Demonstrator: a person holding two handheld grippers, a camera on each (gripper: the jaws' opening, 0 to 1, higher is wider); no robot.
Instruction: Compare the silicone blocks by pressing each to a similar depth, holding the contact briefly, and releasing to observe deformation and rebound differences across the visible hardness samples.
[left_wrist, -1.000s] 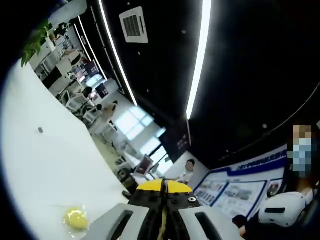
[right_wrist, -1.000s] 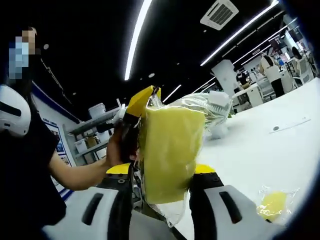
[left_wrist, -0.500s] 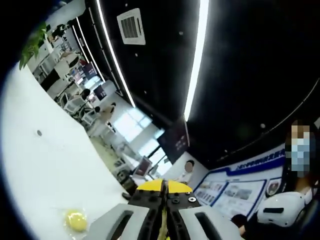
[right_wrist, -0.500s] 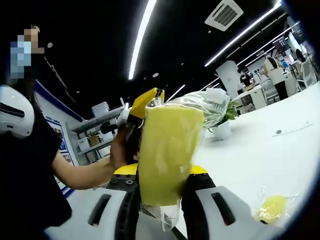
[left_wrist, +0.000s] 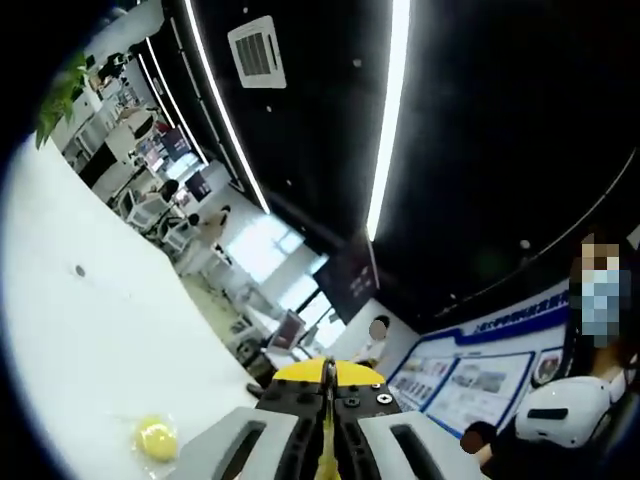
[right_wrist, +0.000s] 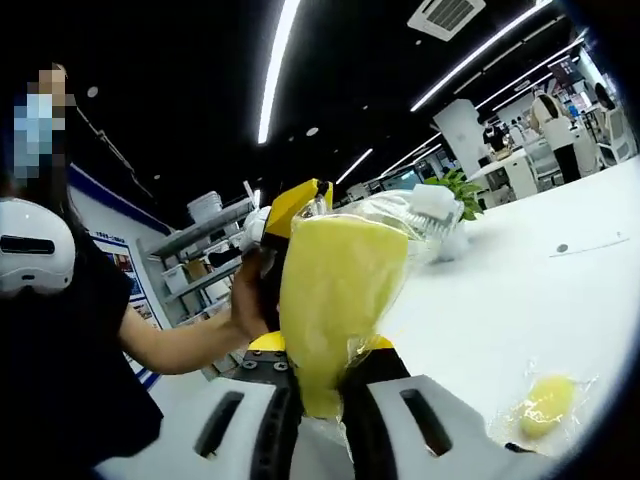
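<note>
1. In the right gripper view, the right gripper (right_wrist: 322, 405) is clamped on the lower end of a bagged yellow silicone block (right_wrist: 335, 305), held up in the air above the white table (right_wrist: 520, 300).
2. Compared with a second ago, the jaws stand visibly closer and the block's lower end has narrowed to a pinched waist between them, while the upper part bulges wider. The squeeze has deepened over the last second.
3. The left gripper (right_wrist: 290, 215) shows behind the block in the same view, its yellow tip at the block's top edge, with the person's hand (right_wrist: 250, 295) around it. It appears to steady the bag.
4. In the left gripper view, the left gripper (left_wrist: 325, 440) has its jaws drawn together with only a thin yellow sliver between them, which looks like an edge of the bag or block. This has not changed across the last second.
5. A second bagged yellow sample (right_wrist: 545, 405) lies on the table, near the block and to its right in the right gripper view; it also shows at (left_wrist: 155, 438).
6. Judged from the pinch, this sample is soft and near the intended depth. The likely next stage is a brief hold and then release to watch the rebound; the sample on the table awaits its turn.
</note>
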